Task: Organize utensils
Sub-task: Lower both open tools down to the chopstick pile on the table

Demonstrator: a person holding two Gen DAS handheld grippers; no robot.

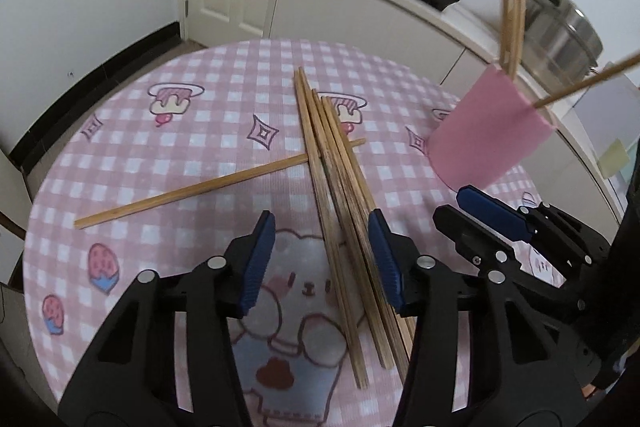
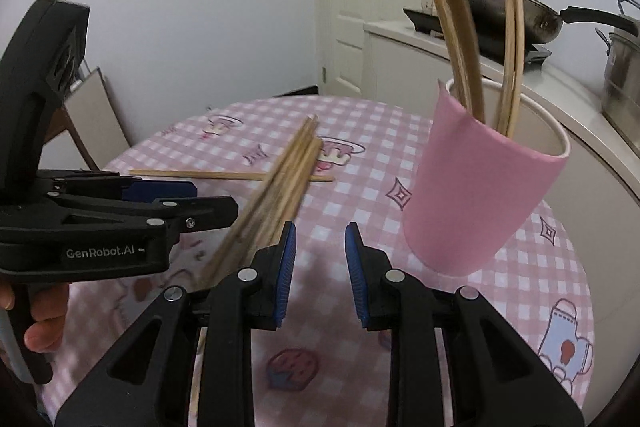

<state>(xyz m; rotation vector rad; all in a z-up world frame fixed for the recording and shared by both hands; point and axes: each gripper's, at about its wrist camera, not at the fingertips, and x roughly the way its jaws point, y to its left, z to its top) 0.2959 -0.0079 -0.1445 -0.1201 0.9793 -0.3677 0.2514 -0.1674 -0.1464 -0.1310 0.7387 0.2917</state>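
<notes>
Sorting: chopsticks are being gathered from the desk [image 1: 120, 163] into a pink cup [image 2: 476, 195]; the job is judged partly done.
Done: several chopsticks in the cup [image 2: 512, 59] are seen standing on end, leaning against its rim, their upper ends fanned out above it (an exact count cannot be made, since the nearest ones are blurred).
Left: a loose bundle of chopsticks [image 1: 340, 195] is still lying flat on the checked cloth, and a single chopstick [image 1: 208, 187] is lying crosswise under it. All of these are judged to remain for the cup.
Bundle, place: near the middle of the desk, left of the cup and well apart from it, its near end lying between the left tongs.
Bundle, axis: the long axis runs away from the left wrist camera, the far tips pointing toward the door side of the desk, the near ends toward the person; the sticks are roughly parallel, slightly splayed at the far end.
Single stick, axis: laid nearly at right angles to the bundle, one end toward the desk's left edge.
Left tongs [image 1: 322, 259]: held apart astride the bundle; the right-hand pad is seen at the outer sticks, the left-hand pad stands clear, so no grip is made yet.
Right tongs [image 2: 320, 271]: parted a little, with nothing between them, hovering over bare cloth between bundle and cup.
Cup: upright on the desk's right side.
</notes>
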